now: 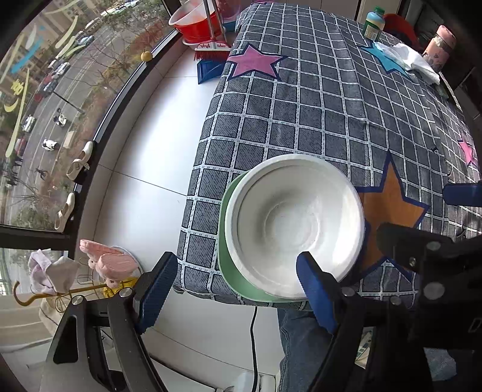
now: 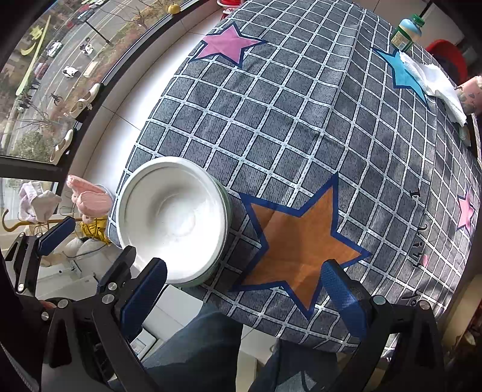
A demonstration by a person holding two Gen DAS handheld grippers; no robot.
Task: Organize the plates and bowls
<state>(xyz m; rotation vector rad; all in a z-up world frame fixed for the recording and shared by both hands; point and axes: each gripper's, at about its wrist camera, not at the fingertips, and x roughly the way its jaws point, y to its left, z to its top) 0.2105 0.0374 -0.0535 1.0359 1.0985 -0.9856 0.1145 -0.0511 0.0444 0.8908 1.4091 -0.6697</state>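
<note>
Two wrist views above a desk (image 1: 316,99) covered by a grey checked cloth with coloured stars. A round white shallow bowl (image 1: 296,224) rests inside a pale green plate (image 1: 224,271), only a crescent of which shows along the bowl's left and near edges. The stack stands at the desk's near corner, just beside the large orange star (image 1: 388,208) outlined in blue; in the right wrist view the same bowl (image 2: 173,218) lies left of that star (image 2: 296,244).

The left hand-held gripper (image 1: 236,288) points steeply down with its blue-padded jaws set wide apart: one finger hangs over the white tiled floor (image 1: 156,156) beyond the desk edge, the other overlaps the bowl's near rim, though contact cannot be judged. Nothing is clamped between them.

The right hand-held gripper (image 2: 244,294) likewise stands open, its pads spread either side of the orange star's lower point and empty.

At the far end of the desk stand a green-capped bottle (image 1: 373,24), a crumpled white cloth (image 1: 412,60) and a pink patterned cup (image 1: 438,46). A window (image 1: 45,90) to the left overlooks a street.
</note>
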